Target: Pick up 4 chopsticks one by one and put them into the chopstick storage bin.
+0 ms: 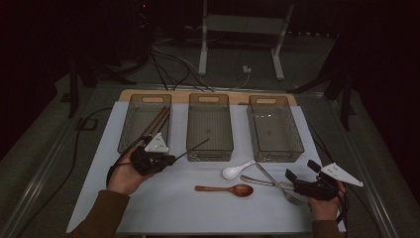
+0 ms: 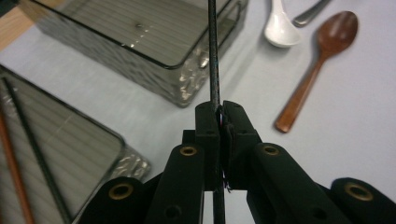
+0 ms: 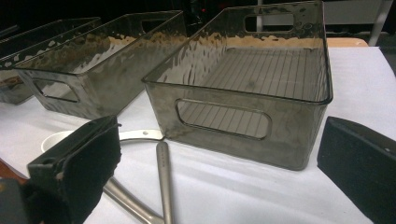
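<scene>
White sheet (image 1: pixel 163 208) covers the table; wood edge at the far side, dark room and cables beyond. My left gripper (image 2: pixel 219 135) is clamped on a thin black chopstick (image 2: pixel 214 56), held over the sheet between left bin (image 1: pixel 130 130) and middle bin (image 1: pixel 209 126). My right gripper (image 1: pixel 297 179) stands wide apart, beside the metal cutlery (image 3: pixel 162 177).
</scene>
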The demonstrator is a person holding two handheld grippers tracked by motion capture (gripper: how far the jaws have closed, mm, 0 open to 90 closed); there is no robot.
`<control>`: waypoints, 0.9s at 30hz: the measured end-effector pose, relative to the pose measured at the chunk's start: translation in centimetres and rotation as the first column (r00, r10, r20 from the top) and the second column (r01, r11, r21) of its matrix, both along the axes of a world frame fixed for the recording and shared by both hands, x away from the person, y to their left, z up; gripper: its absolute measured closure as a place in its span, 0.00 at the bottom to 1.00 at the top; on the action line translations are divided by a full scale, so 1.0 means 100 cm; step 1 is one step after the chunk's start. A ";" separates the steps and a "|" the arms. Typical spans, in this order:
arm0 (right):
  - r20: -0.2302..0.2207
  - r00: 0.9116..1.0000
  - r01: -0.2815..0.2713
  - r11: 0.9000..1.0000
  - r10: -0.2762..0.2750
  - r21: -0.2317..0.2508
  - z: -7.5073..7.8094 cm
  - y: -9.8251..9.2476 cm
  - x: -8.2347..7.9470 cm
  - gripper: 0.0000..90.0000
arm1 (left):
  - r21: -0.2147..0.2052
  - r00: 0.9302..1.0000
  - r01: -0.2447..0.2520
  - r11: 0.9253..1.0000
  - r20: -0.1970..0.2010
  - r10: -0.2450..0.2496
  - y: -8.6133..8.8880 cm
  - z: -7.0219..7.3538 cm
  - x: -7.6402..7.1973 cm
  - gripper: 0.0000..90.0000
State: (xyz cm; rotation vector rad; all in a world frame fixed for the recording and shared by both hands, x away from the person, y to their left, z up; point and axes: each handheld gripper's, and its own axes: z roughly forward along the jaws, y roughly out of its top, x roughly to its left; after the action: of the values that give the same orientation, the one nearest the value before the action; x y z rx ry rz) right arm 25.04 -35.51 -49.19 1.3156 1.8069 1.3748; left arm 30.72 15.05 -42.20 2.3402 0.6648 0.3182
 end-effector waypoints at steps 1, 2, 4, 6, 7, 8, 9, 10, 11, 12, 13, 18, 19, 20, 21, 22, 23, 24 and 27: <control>0.000 1.000 0.000 1.000 0.000 0.000 0.000 0.000 0.000 0.00 | 0.003 1.000 -0.008 1.000 0.002 0.008 0.001 0.000 0.001 0.98; -0.001 1.000 0.000 1.000 0.000 0.000 0.000 0.000 0.000 0.00 | 0.002 1.000 -0.019 1.000 0.001 0.019 0.001 0.001 0.003 0.98; 0.000 1.000 0.000 1.000 0.000 0.001 0.000 0.000 0.000 0.00 | 0.003 0.999 -0.037 0.999 0.001 0.037 0.003 0.002 0.006 0.98; -0.001 1.000 0.000 1.000 0.000 0.000 0.000 0.000 0.000 0.00 | -0.002 0.999 -0.049 0.999 -0.002 0.049 0.005 0.004 0.009 0.98; -0.002 1.000 0.000 1.000 0.000 0.000 0.000 0.000 0.000 0.00 | -0.001 0.998 -0.056 0.998 0.002 0.056 0.005 0.005 0.010 0.98; -0.002 1.000 0.000 1.000 0.000 -0.002 0.000 0.000 0.000 0.00 | -0.002 0.998 -0.065 0.998 0.000 0.065 0.006 0.006 0.011 0.97; -0.002 1.000 -0.001 1.000 0.001 -0.002 0.000 0.000 0.000 0.00 | 0.000 0.997 -0.071 0.997 0.001 0.071 0.006 0.007 0.013 0.98; -0.002 1.000 -0.001 1.000 0.001 -0.002 0.000 0.000 0.000 0.00 | -0.005 0.997 -0.083 0.996 0.003 0.084 0.007 0.008 0.015 0.97; -0.003 1.000 0.000 1.000 0.000 -0.001 0.000 0.000 0.000 0.00 | -0.005 0.996 -0.090 0.996 0.000 0.090 0.008 0.009 0.017 0.97; -0.001 1.000 0.000 1.000 0.000 0.000 0.000 0.000 0.000 0.00 | -0.005 0.995 -0.101 0.995 0.001 0.101 0.009 0.010 0.018 0.97; -0.001 1.000 0.001 1.000 -0.001 0.000 0.000 0.000 0.000 0.00 | -0.008 0.994 -0.110 0.994 0.001 0.111 0.011 0.011 0.020 0.97; 0.000 1.000 0.002 1.000 -0.002 0.002 0.000 0.000 0.000 0.00 | -0.007 0.989 -0.150 0.989 0.003 0.150 0.017 0.015 0.028 0.97; 0.000 1.000 0.002 1.000 -0.002 0.002 0.000 0.000 0.000 0.00 | -0.010 0.987 -0.160 0.987 0.001 0.160 0.018 0.016 0.029 0.97; -0.001 1.000 0.002 1.000 -0.002 0.002 0.000 0.000 0.000 0.00 | -0.013 0.986 -0.166 0.986 0.002 0.166 0.020 0.017 0.031 0.97; -0.001 1.000 0.002 1.000 -0.002 0.001 0.000 0.000 0.000 0.00 | -0.015 0.984 -0.176 0.984 0.006 0.176 0.021 0.019 0.032 0.97; 0.000 1.000 0.002 1.000 -0.002 0.001 0.000 0.000 0.000 0.00 | -0.015 0.983 -0.183 0.983 0.006 0.183 0.022 0.020 0.034 0.97; 0.000 1.000 0.001 1.000 -0.001 0.002 0.000 0.000 0.000 0.00 | -0.018 0.981 -0.191 0.981 0.009 0.191 0.023 0.021 0.035 0.97; 0.000 1.000 0.002 1.000 -0.002 0.001 0.000 0.000 0.000 0.00 | -0.022 0.980 -0.200 0.980 0.015 0.200 0.025 0.023 0.036 0.97; 0.000 1.000 0.002 1.000 -0.002 0.002 0.000 -0.001 0.000 0.00 | -0.025 0.974 -0.227 0.974 0.021 0.227 0.028 0.027 0.041 0.98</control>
State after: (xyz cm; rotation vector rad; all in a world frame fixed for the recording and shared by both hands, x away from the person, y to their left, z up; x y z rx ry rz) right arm 25.03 -35.57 -49.18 1.3185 1.8039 1.3758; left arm 34.79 17.87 -39.55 2.2381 0.9227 0.4371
